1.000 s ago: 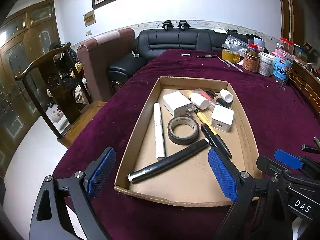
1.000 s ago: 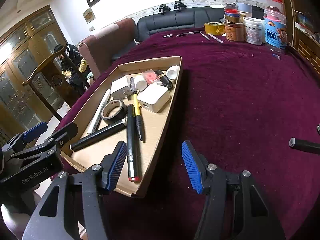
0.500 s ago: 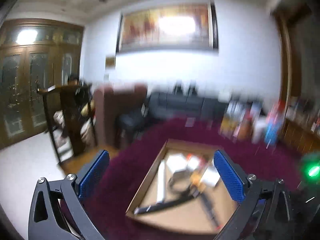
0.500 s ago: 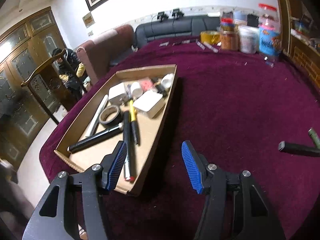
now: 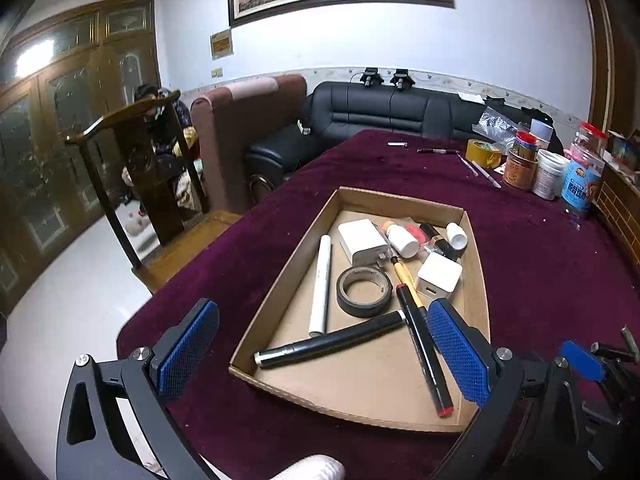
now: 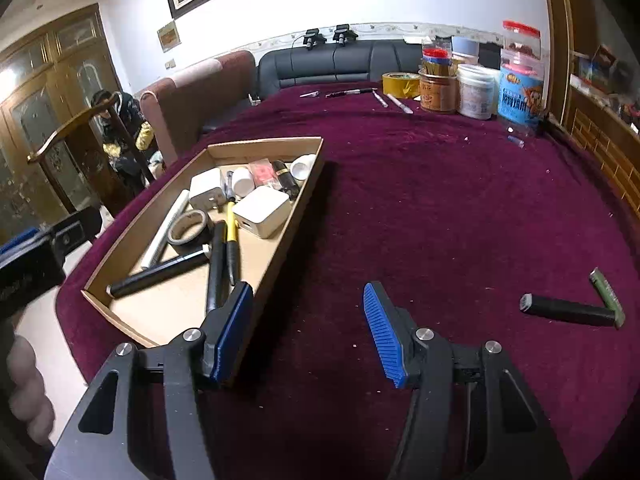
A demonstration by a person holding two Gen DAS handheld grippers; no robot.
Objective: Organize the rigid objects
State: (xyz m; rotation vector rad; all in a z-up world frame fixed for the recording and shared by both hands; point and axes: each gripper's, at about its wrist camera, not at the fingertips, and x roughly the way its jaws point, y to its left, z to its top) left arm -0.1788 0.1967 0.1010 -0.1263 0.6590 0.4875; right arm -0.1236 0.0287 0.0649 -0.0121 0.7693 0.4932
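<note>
both tools are empty: the left tool (image 5: 324, 354) has opened wide and lifted off the tray (image 5: 476, 280); the right tool (image 6: 308, 334) stays half open.

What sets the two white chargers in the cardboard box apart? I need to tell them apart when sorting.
The far charger is the larger, flatter block and shows metal prongs toward the tape roll; the near charger is a smaller cube showing a port on its near face. The far charger lies near the white tube; the near charger sits nearer the box's right wall. Both are white with rounded corners.
</note>
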